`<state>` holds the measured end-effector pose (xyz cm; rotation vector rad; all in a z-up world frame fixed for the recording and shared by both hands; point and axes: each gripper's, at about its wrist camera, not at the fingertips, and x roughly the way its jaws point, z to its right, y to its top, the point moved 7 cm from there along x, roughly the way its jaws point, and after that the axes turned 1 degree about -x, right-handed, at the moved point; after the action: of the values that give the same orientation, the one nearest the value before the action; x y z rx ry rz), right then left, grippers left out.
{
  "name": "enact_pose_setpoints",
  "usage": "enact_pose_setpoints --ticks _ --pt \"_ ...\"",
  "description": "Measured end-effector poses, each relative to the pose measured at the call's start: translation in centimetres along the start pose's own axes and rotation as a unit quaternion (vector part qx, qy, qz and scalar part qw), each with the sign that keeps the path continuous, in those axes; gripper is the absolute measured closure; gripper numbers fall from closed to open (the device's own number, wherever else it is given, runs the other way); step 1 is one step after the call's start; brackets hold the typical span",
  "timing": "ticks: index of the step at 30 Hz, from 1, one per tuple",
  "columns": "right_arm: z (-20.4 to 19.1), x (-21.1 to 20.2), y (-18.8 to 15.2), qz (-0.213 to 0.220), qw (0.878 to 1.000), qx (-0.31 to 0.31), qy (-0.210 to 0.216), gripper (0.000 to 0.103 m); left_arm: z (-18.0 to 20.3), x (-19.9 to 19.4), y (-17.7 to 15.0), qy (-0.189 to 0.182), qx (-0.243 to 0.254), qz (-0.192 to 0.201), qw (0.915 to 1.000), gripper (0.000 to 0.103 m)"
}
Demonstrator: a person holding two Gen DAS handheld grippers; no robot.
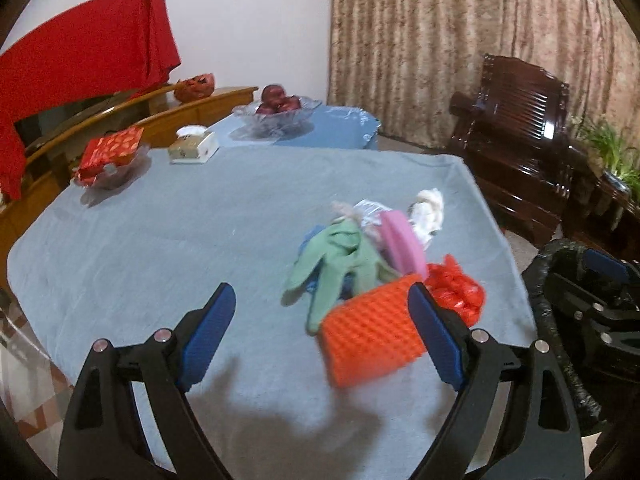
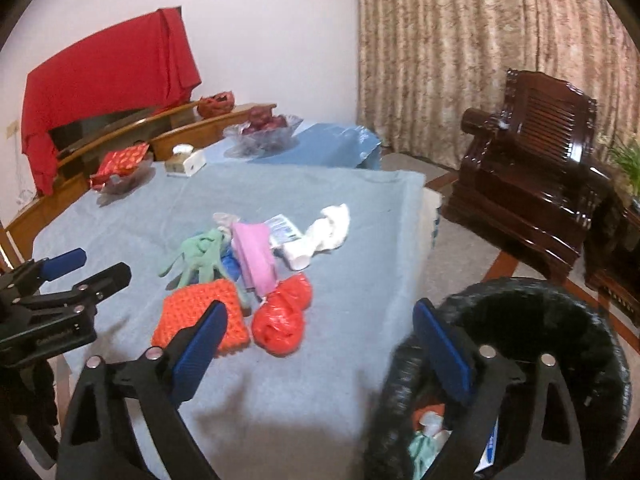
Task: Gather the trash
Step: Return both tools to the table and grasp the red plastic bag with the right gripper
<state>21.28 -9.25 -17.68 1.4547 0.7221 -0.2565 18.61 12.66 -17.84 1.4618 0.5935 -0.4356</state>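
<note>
The trash pile (image 2: 248,268) lies mid-desk (image 2: 120,224): an orange sponge (image 2: 196,316), green glove (image 2: 200,258), red plastic bag (image 2: 282,320), probably all light and soft. Both grippers, left (image 1: 322,328) and right (image 2: 320,340), hover with jaws wide and empty; pinching the sponge's edges seems easiest.

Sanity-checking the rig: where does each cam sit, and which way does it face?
Left wrist: on the left gripper, open, looking down across the blue tablecloth at the trash pile; the right gripper shows at right.
Right wrist: on the right gripper, open, over the table edge and the black bin; the left gripper shows at left.
Shared: orange sponge, green glove, red bag, wooden armchair.
</note>
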Motion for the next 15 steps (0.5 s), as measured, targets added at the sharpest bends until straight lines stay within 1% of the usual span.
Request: enact_pose_setpoints --ticks 1,3,6,8,11,15 --pt "-0.4 0.8 0.0 -0.004 1.000 -0.001 -0.001 0.015 -0.3 0.3 -0.2 0.001 -0.002 -0.003 1.0000 0.019" --pt "-0.8 1.9 -0.3 -0.012 1.000 0.001 0.000 0.023 -0.6 0.9 -0.6 0.002 -0.004 -0.010 0.9999 0.020" --pt "-1.4 4.0 -0.7 -0.029 1.000 0.002 0.004 0.029 -0.8 1.6 -1.1 0.001 -0.005 -0.017 0.9998 0.022" --pt "-1.7 4.9 -1.0 -0.035 0.999 0.000 0.005 0.030 -0.9 2.1 -1.3 -0.001 -0.008 -0.021 0.9997 0.023" --pt "-2.0 6.2 -1.5 -0.048 0.999 -0.002 0.005 0.038 -1.0 2.7 -1.6 -0.001 -0.009 -0.025 0.9996 0.023" --pt "-2.1 7.5 -2.3 -0.065 0.998 0.000 0.006 0.041 -0.9 3.3 -1.8 -0.003 -0.010 -0.030 0.9995 0.024"
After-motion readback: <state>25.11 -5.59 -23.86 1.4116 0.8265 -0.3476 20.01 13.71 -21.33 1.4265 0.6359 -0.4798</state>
